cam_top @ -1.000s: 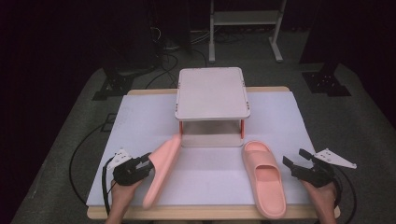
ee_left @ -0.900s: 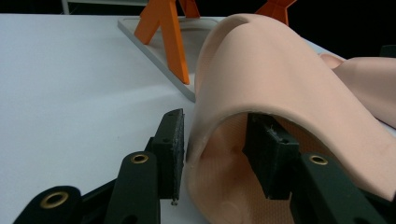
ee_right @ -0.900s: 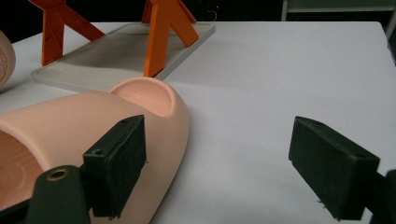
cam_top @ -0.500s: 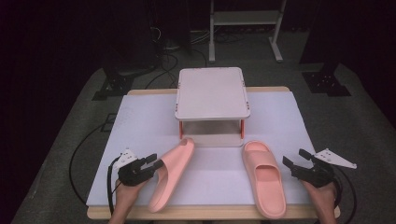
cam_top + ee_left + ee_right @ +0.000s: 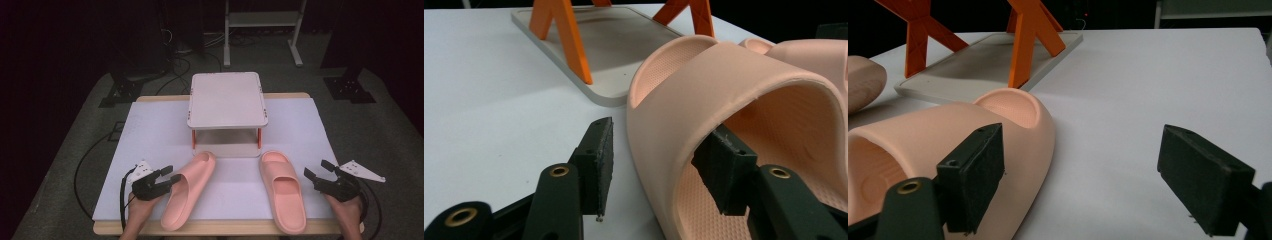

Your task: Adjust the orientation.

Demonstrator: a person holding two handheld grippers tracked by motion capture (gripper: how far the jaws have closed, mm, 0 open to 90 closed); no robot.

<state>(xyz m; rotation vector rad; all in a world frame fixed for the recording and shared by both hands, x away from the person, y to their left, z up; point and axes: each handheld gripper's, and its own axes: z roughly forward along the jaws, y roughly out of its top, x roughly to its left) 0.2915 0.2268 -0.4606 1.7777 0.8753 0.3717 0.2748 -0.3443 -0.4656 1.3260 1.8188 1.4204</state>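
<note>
Two pink slippers lie flat on the white table cover, toes toward a small stand. My left gripper (image 5: 172, 175) sits at the outer side of the left slipper (image 5: 192, 187). In the left gripper view its jaws straddle that slipper's (image 5: 744, 85) side wall, one pad (image 5: 599, 160) outside with a gap, the other under the strap. The jaws have just been opening and do not press on it. My right gripper (image 5: 315, 169) stands wide open just right of the right slipper (image 5: 282, 192), over bare cover. Its left jaw is beside that slipper (image 5: 948, 135).
A two-level stand (image 5: 227, 97) with orange legs stands at mid table, its base plate (image 5: 624, 45) just beyond the slippers' toes. The white cover (image 5: 155, 130) runs to the wooden table edge in front. Cables trail off the left side.
The left slipper, held up on its edge a second ago, has moved right and now lies flat. The left jaws have spread and let go of it. The right gripper has not moved.
</note>
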